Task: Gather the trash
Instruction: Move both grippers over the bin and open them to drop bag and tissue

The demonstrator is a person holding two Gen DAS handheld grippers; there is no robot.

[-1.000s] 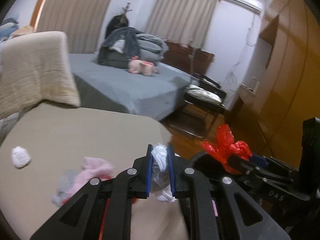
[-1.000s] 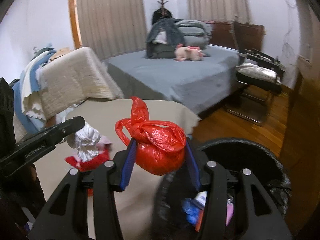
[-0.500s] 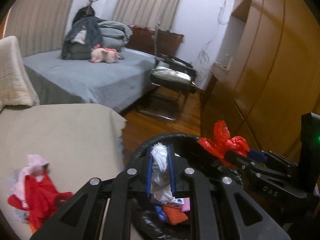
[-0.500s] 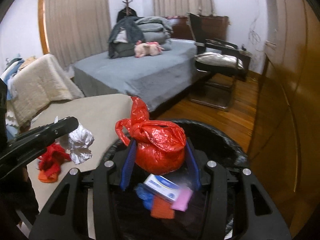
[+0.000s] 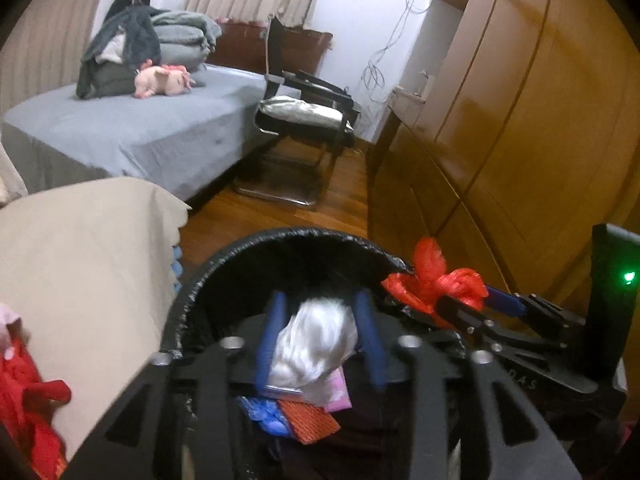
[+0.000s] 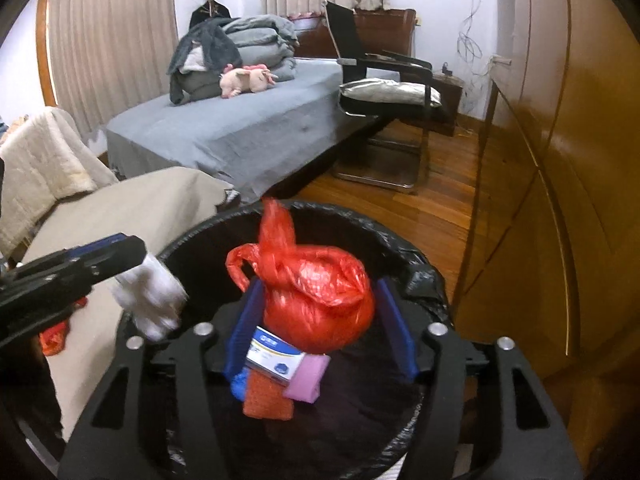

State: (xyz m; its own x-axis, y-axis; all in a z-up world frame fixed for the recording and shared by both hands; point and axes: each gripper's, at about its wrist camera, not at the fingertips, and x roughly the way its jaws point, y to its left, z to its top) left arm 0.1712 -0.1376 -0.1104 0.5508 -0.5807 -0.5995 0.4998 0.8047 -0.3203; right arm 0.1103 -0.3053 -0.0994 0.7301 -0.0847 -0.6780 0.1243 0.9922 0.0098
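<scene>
White crumpled wrapping (image 5: 316,340) is seen at the lower centre of the left wrist view, between the blue pads of the left gripper (image 5: 320,340). Its jaws are opening; gaps show on both sides of the wad, so it is no longer pinched. Below it, the black-lined trash bin (image 5: 248,248) fills the lower middle of the frame, with a blue scrap, an orange piece and a pink piece lying inside. At the right, the right gripper (image 5: 460,300) is seen with the red knotted bag (image 5: 436,280) at its tip. A beige-covered surface (image 5: 80,248) occupies the left, with red cloth (image 5: 28,400) at the lower left edge.

Red plastic dominates the centre of the right wrist view: the red knotted bag (image 6: 316,292) sits between the blue pads of the right gripper (image 6: 320,320), whose jaws are opening, with space visible beside the bag on each side. The trash bin (image 6: 420,276) lies directly beneath, holding a small white and blue box (image 6: 276,356). At the left, the left gripper (image 6: 132,264) is seen with the white crumpled wrapping (image 6: 152,300) blurred below its tip.
</scene>
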